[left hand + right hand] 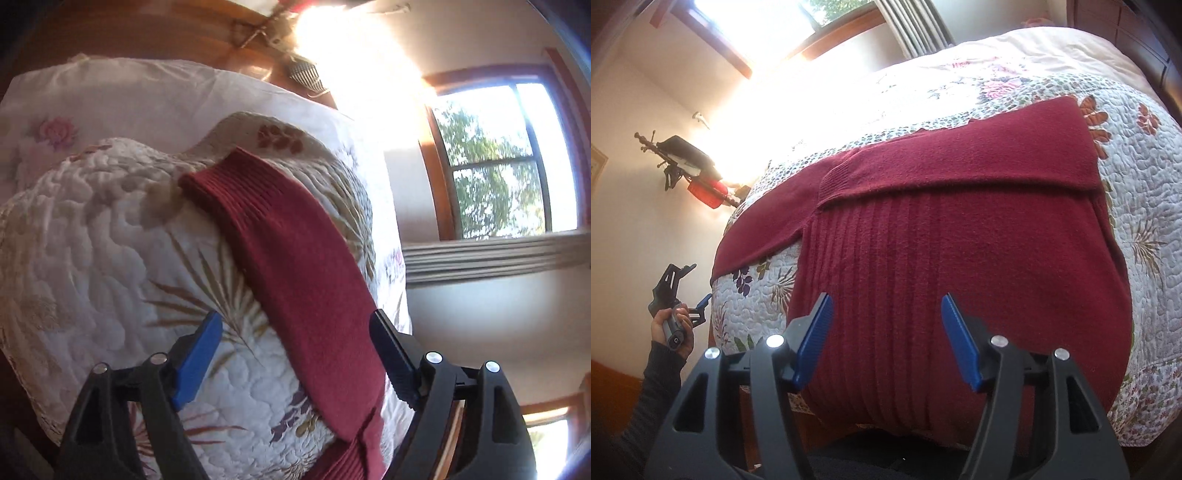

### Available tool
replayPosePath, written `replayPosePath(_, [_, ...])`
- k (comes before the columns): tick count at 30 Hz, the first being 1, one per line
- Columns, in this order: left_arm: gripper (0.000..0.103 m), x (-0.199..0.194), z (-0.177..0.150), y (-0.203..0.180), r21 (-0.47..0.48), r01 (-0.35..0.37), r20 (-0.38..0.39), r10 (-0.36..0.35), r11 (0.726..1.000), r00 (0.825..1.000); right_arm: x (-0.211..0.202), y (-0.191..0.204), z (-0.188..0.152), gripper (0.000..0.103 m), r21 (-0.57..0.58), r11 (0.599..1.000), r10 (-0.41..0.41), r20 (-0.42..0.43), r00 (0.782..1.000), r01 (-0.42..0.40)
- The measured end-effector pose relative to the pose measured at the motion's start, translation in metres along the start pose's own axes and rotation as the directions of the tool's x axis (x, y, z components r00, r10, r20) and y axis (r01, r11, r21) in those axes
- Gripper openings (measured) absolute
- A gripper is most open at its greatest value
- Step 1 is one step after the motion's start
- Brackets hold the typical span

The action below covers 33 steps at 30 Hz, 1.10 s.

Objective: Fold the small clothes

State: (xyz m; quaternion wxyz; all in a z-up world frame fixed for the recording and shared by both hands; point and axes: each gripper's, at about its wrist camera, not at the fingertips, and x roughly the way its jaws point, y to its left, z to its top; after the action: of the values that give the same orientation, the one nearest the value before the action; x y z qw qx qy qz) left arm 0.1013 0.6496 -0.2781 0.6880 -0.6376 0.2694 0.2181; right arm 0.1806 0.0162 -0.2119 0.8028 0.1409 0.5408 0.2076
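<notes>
A dark red knit sweater [945,258] lies spread on a floral quilted bedspread [1137,206] as a person works over it with a handheld gripper in each hand. The right gripper [886,332] hangs with its jaws spread wide and nothing between them; directly ahead of the blue pads [816,339] lies the ribbed body of the sweater, its hem draped over the bed's near edge below the jaws. Just beyond the ribbing, one sleeve is folded flat across the chest, while the other sleeve [757,240] stretches out to the left of the jaws toward the bed's edge. Off that edge, far left of the right jaws, a hand [670,326] in a dark sleeve grips the left gripper [299,350], which is likewise wide open and empty. Seen along the left gripper's own fingers, that outstretched sleeve runs from between the jaws away across the quilt, its ribbed cuff at the far end. Past it sits a white pillow [110,99], then a wooden headboard [155,33], and to the right of the jaws a sunlit window [502,158].
</notes>
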Motion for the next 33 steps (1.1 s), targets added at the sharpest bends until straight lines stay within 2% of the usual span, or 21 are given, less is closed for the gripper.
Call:
replayPosePath(5, [0.087,0.016,0.030,0.009,-0.044,-0.003,0.039,0.005,0.999,0.999,-0.004,0.011,0.000,0.062,-0.013,1.000,0.000,0.007,1.000,0.001])
replayPosePath(7, [0.084,0.020,0.040,0.007,-0.033,-0.028,0.057,0.030,0.999,0.998,-0.008,0.007,-0.001,0.063,-0.002,1.000,-0.011,0.016,1.000,0.011])
replayPosePath(8, [0.080,0.020,0.045,0.008,-0.035,-0.054,0.068,0.057,0.998,0.996,-0.010,0.005,-0.002,0.063,0.008,1.000,-0.017,0.020,1.000,0.017])
replayPosePath(9, [0.059,0.022,0.049,0.007,-0.032,-0.089,0.070,0.091,0.995,0.993,-0.012,0.002,-0.003,0.063,0.021,1.000,-0.022,0.024,0.999,0.022])
replayPosePath(12, [0.021,0.030,0.056,0.007,-0.010,-0.150,0.054,0.151,0.989,0.987,-0.018,-0.009,-0.007,0.063,0.062,0.997,-0.038,0.037,0.999,0.035])
replayPosePath(13, [0.012,0.028,0.056,0.008,0.000,-0.159,0.060,0.158,0.987,0.986,-0.020,-0.013,-0.008,0.063,0.073,0.997,-0.042,0.042,0.998,0.039])
replayPosePath(17, [0.008,0.013,0.049,-0.015,0.047,-0.138,0.101,0.132,0.989,0.986,-0.027,-0.023,-0.010,0.063,0.113,0.993,-0.048,0.063,0.997,0.041])
replayPosePath(19, [0.008,0.000,0.037,-0.049,0.129,-0.095,0.114,0.081,0.987,0.990,-0.030,-0.028,-0.010,0.063,0.123,0.992,-0.049,0.072,0.996,0.039])
replayPosePath(21, [0.008,-0.014,0.021,-0.094,0.245,-0.043,0.118,0.014,0.969,0.993,-0.032,-0.030,-0.009,0.063,0.125,0.992,-0.046,0.083,0.995,0.035])
replayPosePath(23, [0.008,-0.022,-0.004,-0.143,0.360,0.020,0.085,-0.054,0.933,0.995,-0.032,-0.033,-0.007,0.063,0.126,0.992,-0.041,0.087,0.995,0.030])
replayPosePath(24, [0.008,-0.025,-0.023,-0.170,0.432,0.046,0.065,-0.082,0.901,0.995,-0.031,-0.034,-0.006,0.063,0.128,0.991,-0.035,0.088,0.996,0.024])
replayPosePath(28, [0.008,-0.019,-0.111,-0.257,0.649,0.153,-0.054,-0.155,0.745,0.986,-0.028,-0.040,0.002,0.063,0.143,0.990,-0.005,0.087,0.996,-0.007])
replayPosePath(31, [0.008,0.004,-0.183,-0.299,0.754,0.206,-0.146,-0.147,0.624,0.978,-0.031,-0.043,0.011,0.064,0.134,0.991,0.001,0.106,0.994,-0.015])
replayPosePath(33, [0.008,0.028,-0.228,-0.317,0.795,0.226,-0.199,-0.110,0.563,0.974,-0.034,-0.048,0.016,0.064,0.138,0.990,0.010,0.116,0.993,-0.026])
